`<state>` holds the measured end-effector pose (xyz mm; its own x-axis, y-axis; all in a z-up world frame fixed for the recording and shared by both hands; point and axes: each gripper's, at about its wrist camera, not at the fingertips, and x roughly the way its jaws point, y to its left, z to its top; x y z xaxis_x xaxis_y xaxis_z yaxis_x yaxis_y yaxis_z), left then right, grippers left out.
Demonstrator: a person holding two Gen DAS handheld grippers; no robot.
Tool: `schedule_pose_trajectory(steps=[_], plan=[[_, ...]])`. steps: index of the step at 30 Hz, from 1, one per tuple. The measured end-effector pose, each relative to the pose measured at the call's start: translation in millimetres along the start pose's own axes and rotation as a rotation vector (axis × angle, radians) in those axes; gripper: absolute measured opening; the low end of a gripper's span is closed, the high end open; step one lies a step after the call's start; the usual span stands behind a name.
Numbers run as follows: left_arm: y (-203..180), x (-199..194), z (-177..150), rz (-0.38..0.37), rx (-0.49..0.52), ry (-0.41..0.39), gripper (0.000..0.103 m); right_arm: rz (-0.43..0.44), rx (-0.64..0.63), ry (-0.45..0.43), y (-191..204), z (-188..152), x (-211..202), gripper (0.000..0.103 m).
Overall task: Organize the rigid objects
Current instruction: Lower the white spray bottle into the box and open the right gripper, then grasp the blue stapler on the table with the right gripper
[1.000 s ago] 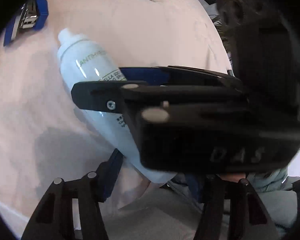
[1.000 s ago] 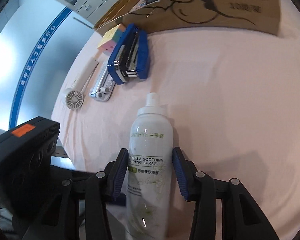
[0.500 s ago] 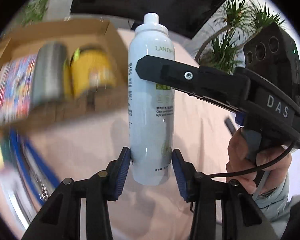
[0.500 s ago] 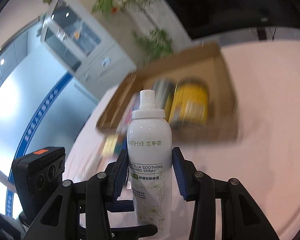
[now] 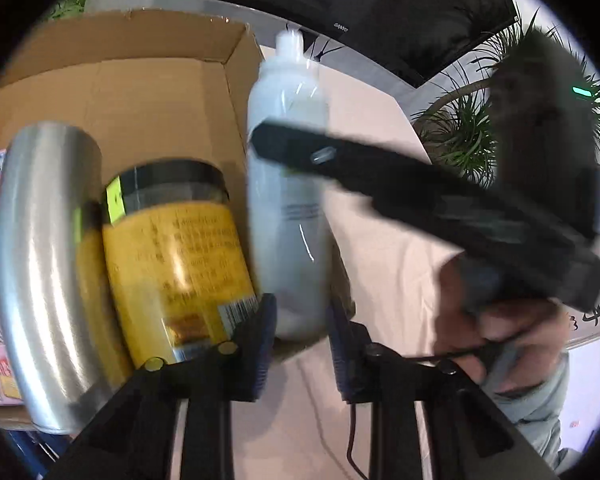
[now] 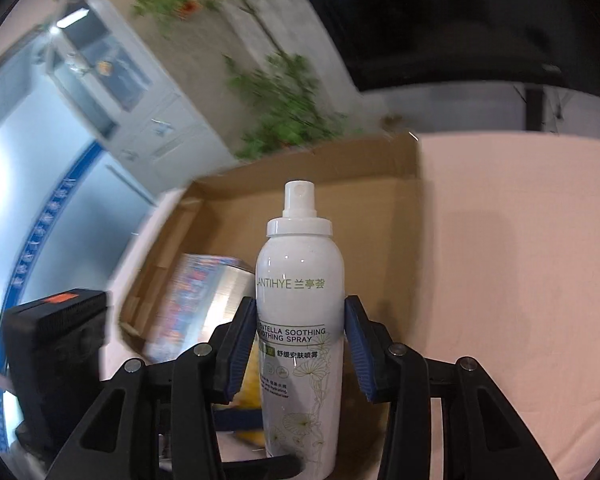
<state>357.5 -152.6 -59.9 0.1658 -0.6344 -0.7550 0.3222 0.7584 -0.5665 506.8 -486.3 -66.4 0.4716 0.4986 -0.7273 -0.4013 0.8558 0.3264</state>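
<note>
1 spray bottle [image 6: 300, 320], 1 box [image 5: 140, 92], 1 jar [image 5: 172, 264], 1 steel can [image 5: 40, 264].

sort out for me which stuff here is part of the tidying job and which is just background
In the job:
- white spray bottle, clamped in the right gripper; the left gripper has just been closing around its base
- cardboard box
- yellow jar, steel cylinder, colourful packet, all in the box

Just lying about:
- potted plants
- cabinet
- dark screen
</note>
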Motion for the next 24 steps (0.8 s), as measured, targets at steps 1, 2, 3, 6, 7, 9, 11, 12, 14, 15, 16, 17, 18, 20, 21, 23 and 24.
schedule_pose_trajectory(steps=[1, 2, 3, 6, 7, 9, 11, 12, 14, 15, 16, 17, 18, 20, 21, 23, 24], plan=[[-1, -3, -5, 0.014, 0.006, -0.005, 0.024, -0.02, 0.014, 0.023, -4, -4, 9, 0.043], [-1, -10, -14, 0.019, 0.01, -0.02, 0.025, -0.025, 0.032, 0.023, -8, -6, 16, 0.044], [-1, -20, -20, 0.025, 0.014, -0.04, 0.025, -0.028, 0.054, 0.035, -12, -8, 19, 0.045], [7, -79, -59, 0.14, 0.042, -0.159, 0.034, -0.056, 0.023, 0.036, -3, -16, 9, 0.069], [12, -100, -63, 0.175, 0.044, -0.192, 0.038, -0.077, -0.001, 0.01, 5, -21, -2, 0.081], [22, -159, -90, 0.266, 0.045, -0.289, 0.066, -0.093, -0.063, -0.079, 31, -36, -36, 0.097], [36, -222, -123, 0.357, 0.032, -0.384, 0.089, -0.049, -0.101, -0.137, 59, -59, -65, 0.101], [44, -254, -142, 0.417, 0.022, -0.421, 0.089, -0.019, -0.122, -0.161, 76, -76, -77, 0.103], [50, -300, -175, 0.563, -0.002, -0.438, 0.089, 0.031, -0.181, -0.178, 108, -111, -89, 0.103], [60, -317, -191, 0.63, -0.012, -0.424, 0.089, 0.051, -0.219, -0.18, 128, -131, -89, 0.102], [69, -326, -202, 0.66, -0.023, -0.414, 0.089, 0.059, -0.249, -0.181, 148, -151, -86, 0.102], [79, -331, -214, 0.639, -0.044, -0.41, 0.089, 0.055, -0.271, -0.178, 168, -170, -78, 0.102], [86, -330, -218, 0.598, -0.06, -0.401, 0.089, 0.05, -0.278, -0.175, 185, -186, -68, 0.102], [104, -313, -229, 0.507, -0.083, -0.375, 0.089, 0.062, -0.283, -0.13, 217, -214, -40, 0.102], [105, -292, -233, 0.481, -0.087, -0.365, 0.089, 0.063, -0.274, -0.098, 224, -222, -25, 0.102], [117, -263, -240, 0.415, -0.113, -0.352, 0.089, 0.027, -0.213, -0.037, 233, -236, 7, 0.102], [122, -250, -242, 0.38, -0.127, -0.347, 0.089, 0.012, -0.186, -0.01, 232, -237, 21, 0.099]])
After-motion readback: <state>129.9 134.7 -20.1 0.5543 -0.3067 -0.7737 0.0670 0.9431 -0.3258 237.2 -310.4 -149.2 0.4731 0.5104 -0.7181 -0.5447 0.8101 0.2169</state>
